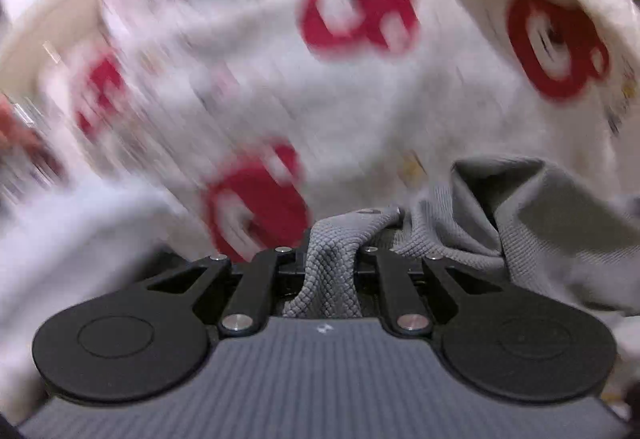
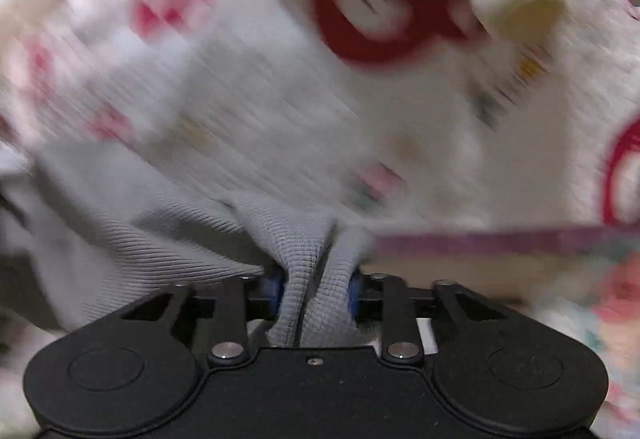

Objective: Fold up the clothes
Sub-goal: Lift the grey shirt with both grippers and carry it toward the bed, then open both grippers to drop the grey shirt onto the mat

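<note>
Grippers each pinch a bunch of one grey cloth, so it can be pulled out wide for folding.

The left gripper [image 1: 330, 259] is pressed together on a bunch of the grey cloth [image 1: 560, 223], and the right gripper [image 2: 316, 291] pinches another bunch of it. The cloth hangs between them, up close, above a white blanket [image 1: 380, 111] with red shapes. It is soft, knitted with tiny ribs, and very crumpled, not flat. Everything behind looks blurry, so I cannot tell what kind of clothing it is.
</note>
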`<state>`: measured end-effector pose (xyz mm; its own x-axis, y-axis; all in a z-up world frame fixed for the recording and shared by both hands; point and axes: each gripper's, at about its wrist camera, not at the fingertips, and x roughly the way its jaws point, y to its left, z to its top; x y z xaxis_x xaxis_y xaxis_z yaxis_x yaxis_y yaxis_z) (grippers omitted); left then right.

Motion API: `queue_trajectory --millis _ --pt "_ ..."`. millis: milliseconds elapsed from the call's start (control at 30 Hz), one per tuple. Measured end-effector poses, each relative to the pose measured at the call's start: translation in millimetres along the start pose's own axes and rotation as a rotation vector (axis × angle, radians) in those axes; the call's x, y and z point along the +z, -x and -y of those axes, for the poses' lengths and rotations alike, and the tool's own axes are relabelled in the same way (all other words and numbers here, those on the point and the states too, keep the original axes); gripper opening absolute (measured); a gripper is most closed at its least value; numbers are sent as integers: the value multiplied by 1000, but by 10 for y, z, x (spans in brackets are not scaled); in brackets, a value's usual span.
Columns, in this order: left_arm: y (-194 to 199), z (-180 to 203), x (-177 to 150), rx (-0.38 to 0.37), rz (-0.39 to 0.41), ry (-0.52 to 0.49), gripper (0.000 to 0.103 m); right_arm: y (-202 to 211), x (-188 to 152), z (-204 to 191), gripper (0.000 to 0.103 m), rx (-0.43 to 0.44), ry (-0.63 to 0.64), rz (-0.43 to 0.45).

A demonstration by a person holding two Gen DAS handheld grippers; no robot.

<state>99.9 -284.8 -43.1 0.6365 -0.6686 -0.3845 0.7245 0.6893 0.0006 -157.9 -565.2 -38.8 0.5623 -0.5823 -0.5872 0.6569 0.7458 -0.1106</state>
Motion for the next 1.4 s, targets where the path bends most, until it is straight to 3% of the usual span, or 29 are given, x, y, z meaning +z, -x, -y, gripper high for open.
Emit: queue_trajectory --millis 100,200,367,500,567,667,767,833,867,900,967,1133,1267,1400 --pt "-457 -51 -521 -39 -185 81 10 -343 -420 113 41 -108 19 -79" --pt "-625 -85 -908 4 -269 65 10 -389 -729 140 41 -36 -36 -133" --pt "-614 -193 -919 -39 -245 111 10 -357 -948 -314 43 162 103 -120" --pt "-608 -201 -926 -43 -216 89 10 -372 -1092 -861 60 321 224 -151" --pt "-579 -192 -925 -52 -194 63 10 -397 -1163 -1144 60 354 281 -174" --pt "-511 -173 -898 -66 -154 31 10 -501 -1319 -1453 63 344 371 -198" --pt "-407 -170 -824 -95 -105 20 10 -676 -1417 -1538 65 262 428 -203" --pt "-335 -184 -768 -124 -95 26 10 -775 -1442 -1509 57 197 474 -174" --pt "-301 -192 -741 -139 -93 31 10 -792 -1423 -1455 43 197 475 -153" --pt "-266 -200 -713 -154 -91 35 10 -809 -1362 -1359 0 219 444 -144" --pt "-197 -217 -657 -183 -88 43 9 -780 -1197 -1140 3 235 326 -105" --pt "129 -216 -469 -230 -33 8 9 -227 -674 -612 3 169 146 125" --pt "-116 -248 -312 -184 -46 13 9 151 -214 -152 3 91 89 264" --pt "-444 -290 -164 -129 -71 27 11 -168 153 22 3 2 183 264"
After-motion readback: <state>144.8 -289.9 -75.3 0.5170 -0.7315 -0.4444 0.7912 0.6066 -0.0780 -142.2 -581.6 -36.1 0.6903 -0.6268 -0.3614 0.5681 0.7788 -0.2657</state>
